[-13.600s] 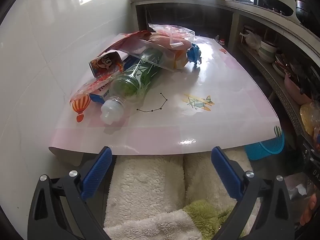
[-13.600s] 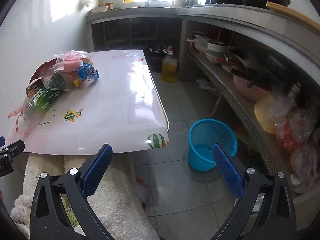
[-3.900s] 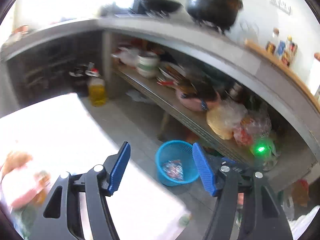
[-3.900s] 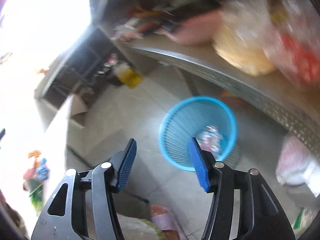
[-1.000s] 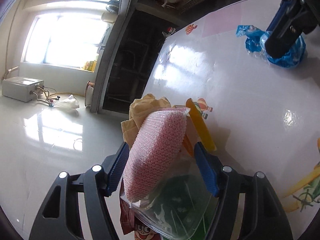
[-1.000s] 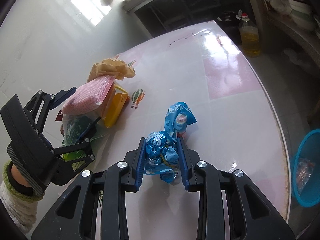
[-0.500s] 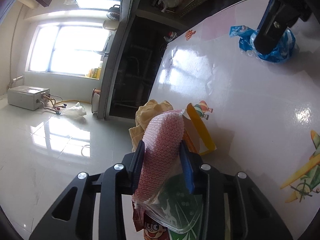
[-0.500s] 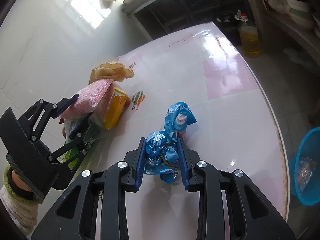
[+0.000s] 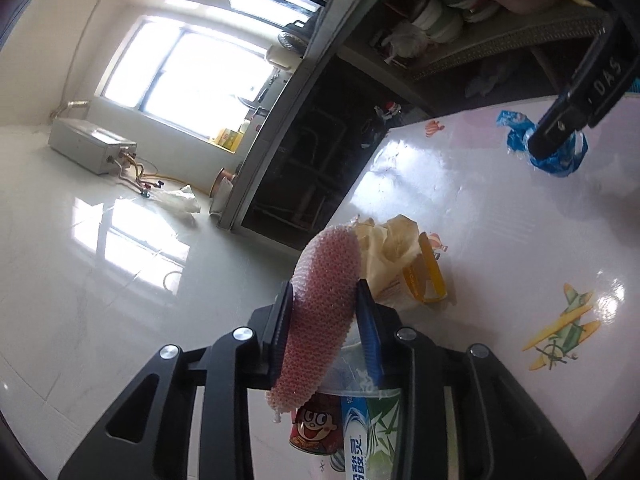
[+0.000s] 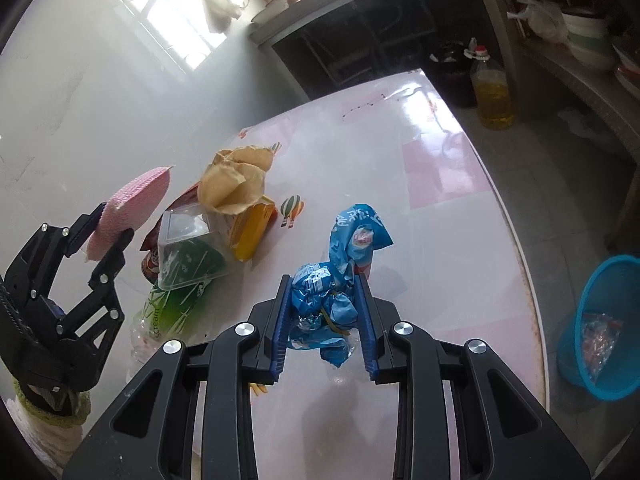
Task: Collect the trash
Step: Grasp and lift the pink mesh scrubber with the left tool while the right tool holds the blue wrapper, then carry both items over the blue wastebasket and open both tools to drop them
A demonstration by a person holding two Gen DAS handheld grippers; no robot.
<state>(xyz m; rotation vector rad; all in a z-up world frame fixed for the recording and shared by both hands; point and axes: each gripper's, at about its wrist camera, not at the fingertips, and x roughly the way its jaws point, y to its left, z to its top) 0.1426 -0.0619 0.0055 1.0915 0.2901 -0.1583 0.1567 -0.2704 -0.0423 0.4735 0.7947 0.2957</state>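
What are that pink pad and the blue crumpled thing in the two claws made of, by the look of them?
The pink pad looks like soft foam or bubble-type padding: matte, covered in small regular bumps, and it bends between the left claw. The blue crumpled thing seems to be thin plastic film, probably a snack wrapper: glossy, printed, sharply creased, held in the right claw.

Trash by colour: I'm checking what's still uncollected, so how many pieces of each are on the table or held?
Pink: 1, foam sheet
Blue: 1, wrapper
Yellow: 1, carton
Green: 1, bottle
Red: 1, can
Clear: 1, tub
Total: 6
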